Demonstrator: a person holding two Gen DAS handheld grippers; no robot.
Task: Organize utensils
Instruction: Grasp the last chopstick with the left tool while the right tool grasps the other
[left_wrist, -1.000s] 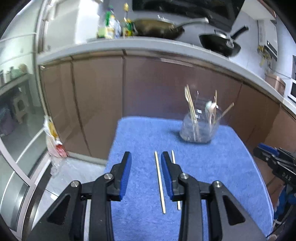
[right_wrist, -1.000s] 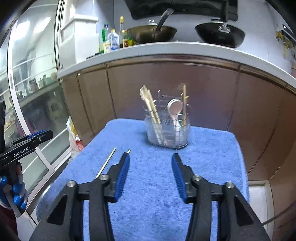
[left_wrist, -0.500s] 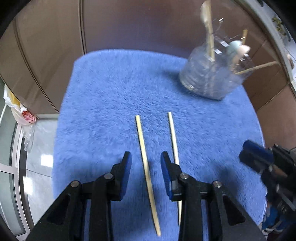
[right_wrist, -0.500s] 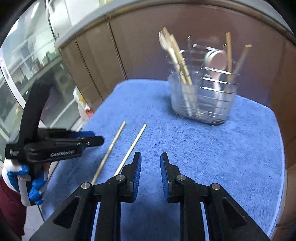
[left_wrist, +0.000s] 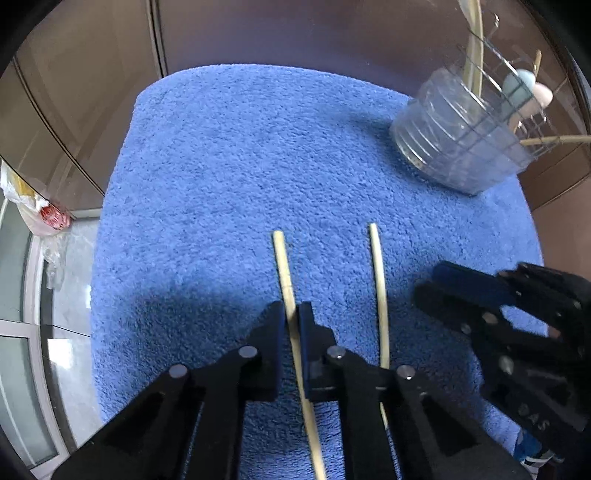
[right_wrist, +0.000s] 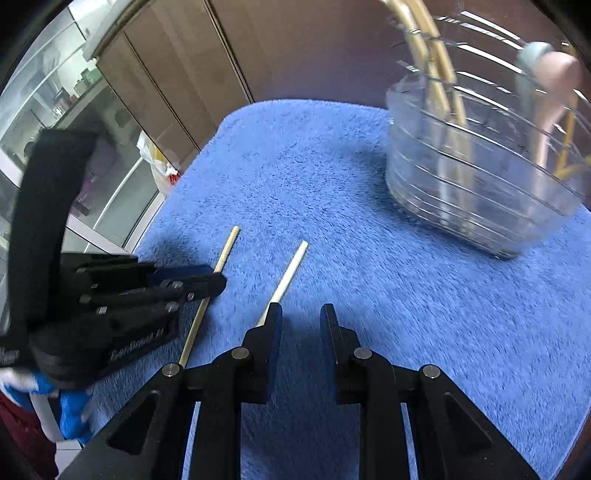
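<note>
Left wrist view: the left gripper (left_wrist: 291, 317) has its fingers pinched on the left chopstick (left_wrist: 283, 264), which runs out ahead of the tips. The right chopstick (left_wrist: 380, 291) lies just right of the fingers. Lift level, since the thin stick could pivot (the grip looks narrow). The blue towel (left_wrist: 240, 166) is plush; the utensil holder (left_wrist: 458, 147) stands far ahead to the right.

Right wrist view: the right gripper (right_wrist: 300, 321) has its fingers spread, and its chopstick (right_wrist: 286, 280) lies beside the left finger, not between. Shift left before closing. Brown cabinets (right_wrist: 166, 85) stand behind.
</note>
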